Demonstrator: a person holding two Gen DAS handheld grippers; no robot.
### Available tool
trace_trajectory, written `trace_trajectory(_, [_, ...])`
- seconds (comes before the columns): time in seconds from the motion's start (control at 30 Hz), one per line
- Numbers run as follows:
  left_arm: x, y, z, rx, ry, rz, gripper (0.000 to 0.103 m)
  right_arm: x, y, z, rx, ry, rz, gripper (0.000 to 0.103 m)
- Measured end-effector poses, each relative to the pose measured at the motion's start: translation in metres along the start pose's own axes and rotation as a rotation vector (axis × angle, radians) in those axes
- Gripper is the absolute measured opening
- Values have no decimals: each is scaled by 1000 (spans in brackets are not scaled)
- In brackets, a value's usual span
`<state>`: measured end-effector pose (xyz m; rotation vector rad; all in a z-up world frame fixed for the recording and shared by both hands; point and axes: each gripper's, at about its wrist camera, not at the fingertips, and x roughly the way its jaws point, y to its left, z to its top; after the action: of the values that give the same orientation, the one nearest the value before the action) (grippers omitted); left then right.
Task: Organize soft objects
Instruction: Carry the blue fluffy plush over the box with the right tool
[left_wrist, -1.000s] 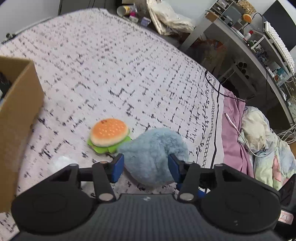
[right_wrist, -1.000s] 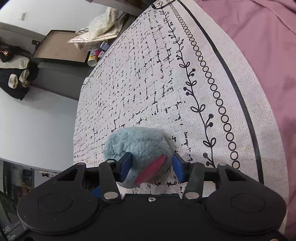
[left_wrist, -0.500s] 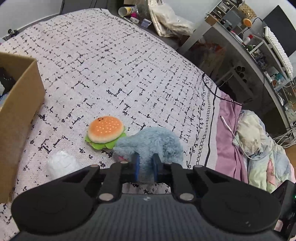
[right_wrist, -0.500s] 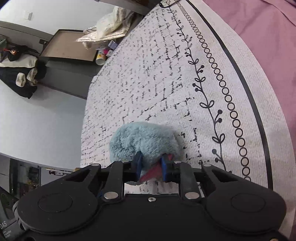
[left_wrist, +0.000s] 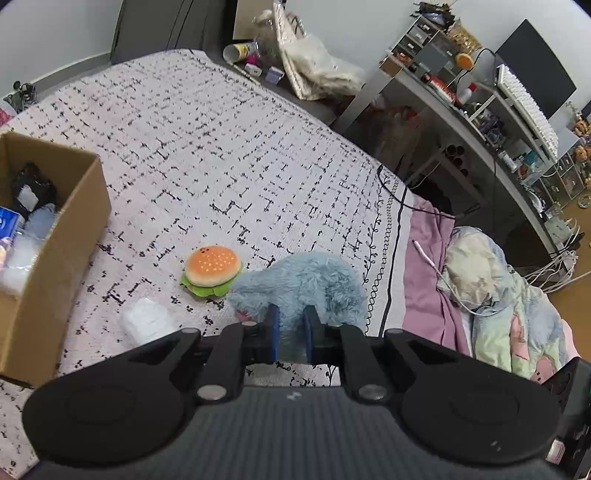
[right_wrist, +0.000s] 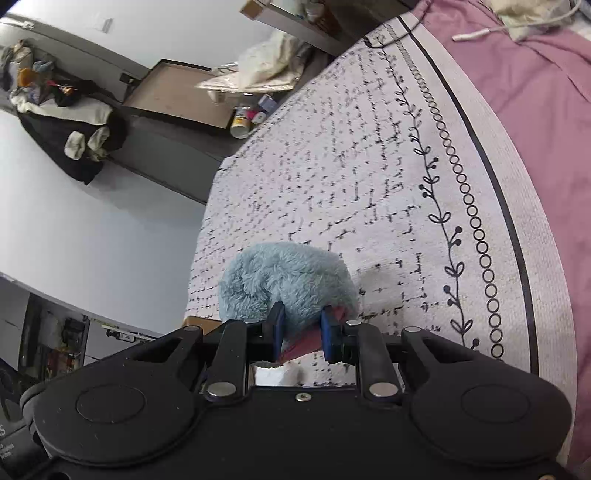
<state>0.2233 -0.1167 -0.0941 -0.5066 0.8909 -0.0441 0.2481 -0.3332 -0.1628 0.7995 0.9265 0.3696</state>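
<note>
Both grippers are now pinching the fluffy light-blue plush toy (left_wrist: 306, 280) w/ a pink patch: the left gripper (left_wrist: 291, 334) is clamping a thin fold of fur, jaws nearly together, and the right gripper (right_wrist: 303, 332) is squeezing fur plus the pink flap, jaws a bit wider. A sec ago both were standing open around it, so the jaws have just been closing. The plush is looking raised off the white black-flecked bedspread (left_wrist: 221, 155), near its looped-border edge, beside the round orange-and-green burger plush (left_wrist: 211, 271) and a small white soft lump (left_wrist: 147, 325). Meaning: grab is done; next prob carrying it to the brown cardboard box (left_wrist: 70, 236) at the bedspread's left edge.
</note>
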Motion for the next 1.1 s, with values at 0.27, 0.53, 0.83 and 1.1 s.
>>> trace_trajectory(0.27, [-33, 6, -3, -2, -36, -12, 12, -16, 26, -14, -55, -28, 12, 20])
trace_trajectory(0.53, [-59, 11, -4, -8, -71, -32, 12, -26, 48, -20, -93, -47, 22, 20])
trace_trajectory(0.83, [-84, 24, -4, -16, -106, -45, 12, -32, 72, -32, -140, -61, 26, 20])
trace_trajectory(1.1, [-106, 42, -1, -32, -135, -60, 12, -33, 94, -44, -179, -64, 40, 20])
